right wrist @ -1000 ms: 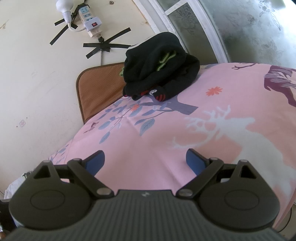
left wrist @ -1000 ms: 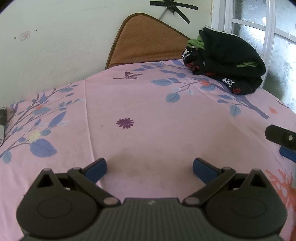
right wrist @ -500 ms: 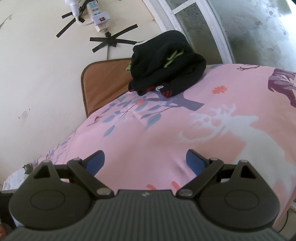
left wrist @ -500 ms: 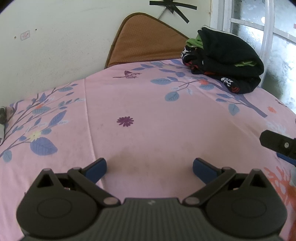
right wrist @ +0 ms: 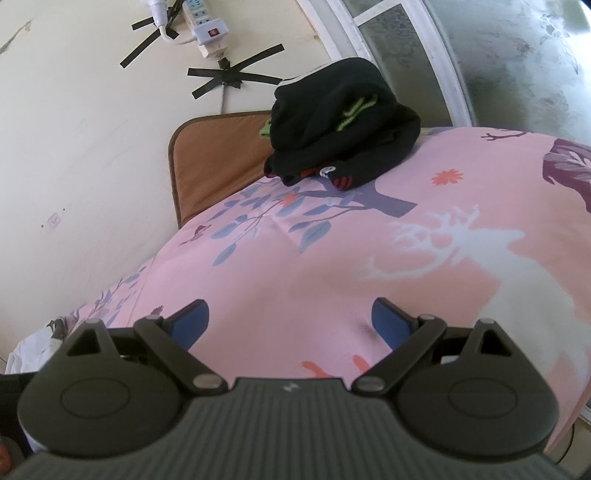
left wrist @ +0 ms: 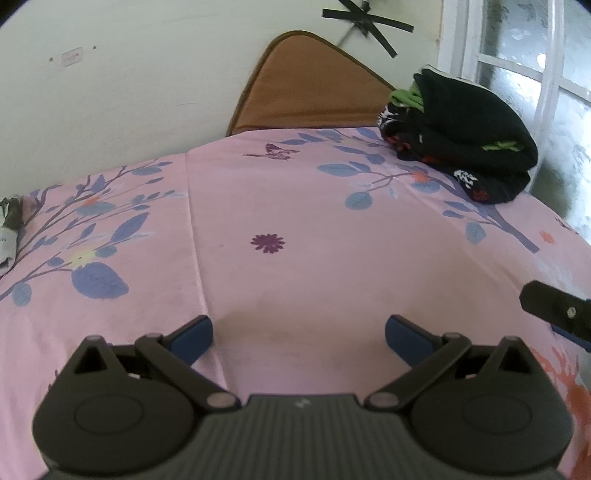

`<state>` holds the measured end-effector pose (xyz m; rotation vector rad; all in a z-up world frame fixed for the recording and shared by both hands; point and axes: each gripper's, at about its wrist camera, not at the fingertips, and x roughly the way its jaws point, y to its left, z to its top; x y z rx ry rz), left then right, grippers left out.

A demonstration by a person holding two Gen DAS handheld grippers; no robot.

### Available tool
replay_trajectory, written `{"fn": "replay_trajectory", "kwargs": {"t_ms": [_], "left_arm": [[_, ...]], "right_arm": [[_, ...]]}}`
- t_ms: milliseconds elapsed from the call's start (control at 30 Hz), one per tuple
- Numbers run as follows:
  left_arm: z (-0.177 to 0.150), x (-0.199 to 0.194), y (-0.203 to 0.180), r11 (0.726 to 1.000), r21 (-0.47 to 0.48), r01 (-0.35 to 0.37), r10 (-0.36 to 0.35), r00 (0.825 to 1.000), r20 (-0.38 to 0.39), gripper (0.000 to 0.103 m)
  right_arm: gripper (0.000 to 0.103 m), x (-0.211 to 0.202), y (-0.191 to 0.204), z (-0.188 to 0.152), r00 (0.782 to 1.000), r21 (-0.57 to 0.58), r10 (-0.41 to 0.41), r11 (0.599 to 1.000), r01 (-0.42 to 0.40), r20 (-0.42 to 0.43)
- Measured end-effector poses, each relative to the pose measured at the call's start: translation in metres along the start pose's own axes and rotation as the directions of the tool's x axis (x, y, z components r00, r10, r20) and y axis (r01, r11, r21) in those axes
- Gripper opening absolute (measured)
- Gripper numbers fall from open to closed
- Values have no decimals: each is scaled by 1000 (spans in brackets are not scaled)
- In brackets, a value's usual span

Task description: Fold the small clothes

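Note:
A pile of dark folded clothes (left wrist: 465, 136) with green and red trim sits at the far right corner of the pink flowered bed sheet (left wrist: 295, 221). It also shows in the right wrist view (right wrist: 340, 125). My left gripper (left wrist: 298, 334) is open and empty, low over the bare sheet, well short of the pile. My right gripper (right wrist: 290, 319) is open and empty over the sheet (right wrist: 332, 266). Part of the right gripper shows at the right edge of the left wrist view (left wrist: 554, 310).
A brown cushion (left wrist: 306, 92) leans on the wall behind the bed. A window (left wrist: 535, 55) stands at the right. A power strip (right wrist: 203, 26) is taped to the wall. Some cloth (left wrist: 7, 229) lies at the bed's left edge.
Both grippers have shifted slightly. The right wrist view has tilted, so the clothes pile sits nearer its middle. Both grippers stay open.

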<state>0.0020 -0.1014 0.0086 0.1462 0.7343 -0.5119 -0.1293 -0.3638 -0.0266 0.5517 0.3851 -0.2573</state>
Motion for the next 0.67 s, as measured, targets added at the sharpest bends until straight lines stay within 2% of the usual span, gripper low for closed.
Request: {"fn": "replay_trajectory", "kwargs": {"t_ms": [433,667], "left_arm": [[1,-2,4,1000,-19,-24,24,1000,14,103],[1,-6,5,1000,-22,-17,19,999,50,103]], "right_arm": [[97,-1,4,-1,1000,-6,3,1000,-3,-4],[97,-3,9,-1,1000,-37,14,999,-14,8]]}}
